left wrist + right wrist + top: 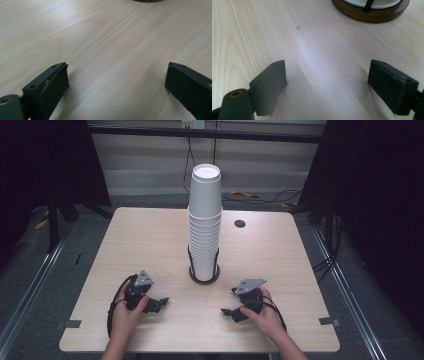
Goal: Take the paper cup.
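A tall stack of white paper cups (205, 220) stands in a round dark-brown holder (204, 276) with black upright rods, at the table's middle. My left gripper (159, 303) rests on the wood at the front left, held in a hand, jaws wide apart with nothing between them (117, 77). My right gripper (231, 313) rests at the front right, also open and empty (327, 75). The holder's brown base (372, 12) shows at the top of the right gripper view, a short way ahead of the jaws. A sliver of that base (147, 0) edges the left gripper view.
The light wooden table (150, 240) has a round cable hole (240, 223) at the back right. Grey tape tabs (72, 323) sit at the front corners. Cables lie on the floor behind the table, and dark frames stand at both sides.
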